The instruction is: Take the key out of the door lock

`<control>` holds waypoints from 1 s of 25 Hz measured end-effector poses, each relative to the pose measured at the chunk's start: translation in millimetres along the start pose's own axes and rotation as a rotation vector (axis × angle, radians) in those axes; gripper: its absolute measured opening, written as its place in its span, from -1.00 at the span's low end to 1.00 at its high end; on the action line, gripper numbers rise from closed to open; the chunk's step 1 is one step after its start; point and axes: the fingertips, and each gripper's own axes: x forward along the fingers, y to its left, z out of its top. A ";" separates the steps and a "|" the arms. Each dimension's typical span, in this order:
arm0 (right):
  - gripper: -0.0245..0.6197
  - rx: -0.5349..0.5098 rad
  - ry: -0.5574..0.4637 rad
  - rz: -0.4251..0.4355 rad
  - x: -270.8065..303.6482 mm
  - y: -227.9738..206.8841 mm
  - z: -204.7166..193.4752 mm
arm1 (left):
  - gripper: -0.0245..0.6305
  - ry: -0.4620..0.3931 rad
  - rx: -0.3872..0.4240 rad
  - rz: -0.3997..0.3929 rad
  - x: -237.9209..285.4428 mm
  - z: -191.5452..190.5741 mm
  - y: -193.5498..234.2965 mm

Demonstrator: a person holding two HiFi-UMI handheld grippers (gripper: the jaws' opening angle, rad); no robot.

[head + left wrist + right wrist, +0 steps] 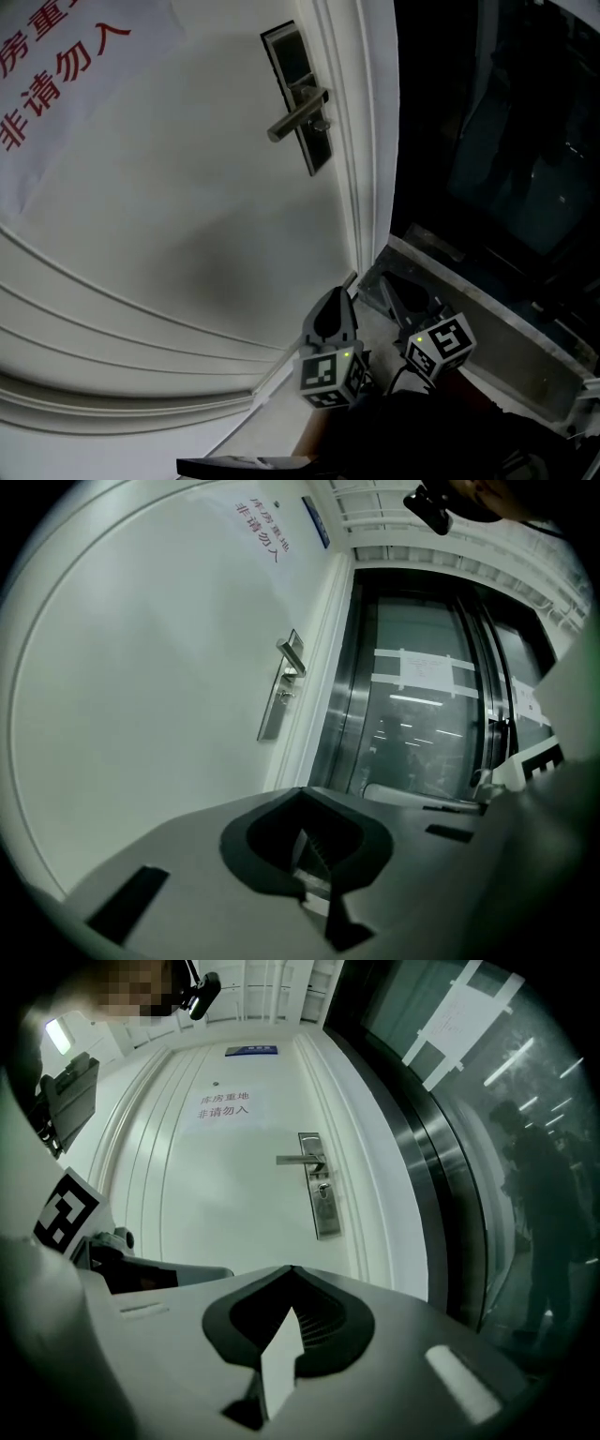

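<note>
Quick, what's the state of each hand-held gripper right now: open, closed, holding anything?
Left hand-held gripper: closed, jaws together, holding nothing.
Right hand-held gripper: closed, jaws together, holding nothing.

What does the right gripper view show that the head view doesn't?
Only the right gripper view: the small blue sign above the notice, and the right gripper's shut jaws close up. Only the head view: the left gripper and right gripper side by side from above. Both: the white door, its lever handle and that notice.
</note>
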 end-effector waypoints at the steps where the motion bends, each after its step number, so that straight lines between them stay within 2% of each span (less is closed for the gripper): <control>1: -0.92 -0.001 -0.001 -0.004 6.5 -1.3 0.4 | -0.93 -0.002 0.005 -0.006 5.0 1.7 4.5; 4: -0.92 -0.012 -0.006 -0.015 23.3 -6.0 3.0 | -0.93 -0.006 0.019 -0.021 20.1 2.7 17.5; 11: -0.92 -0.020 0.011 -0.023 48.9 -19.3 2.5 | -0.93 -0.005 -0.010 -0.005 45.7 11.6 31.2; 18: -0.92 -0.016 0.021 0.022 77.6 -49.9 5.1 | -0.93 -0.028 -0.013 0.029 84.0 14.3 34.3; 21: -0.92 -0.021 0.019 0.060 92.5 -63.7 12.4 | -0.93 -0.042 0.003 0.058 101.4 20.5 35.6; 25: -0.92 -0.024 0.021 0.111 110.4 -78.4 19.7 | -0.93 -0.051 -0.022 0.105 118.4 33.7 34.9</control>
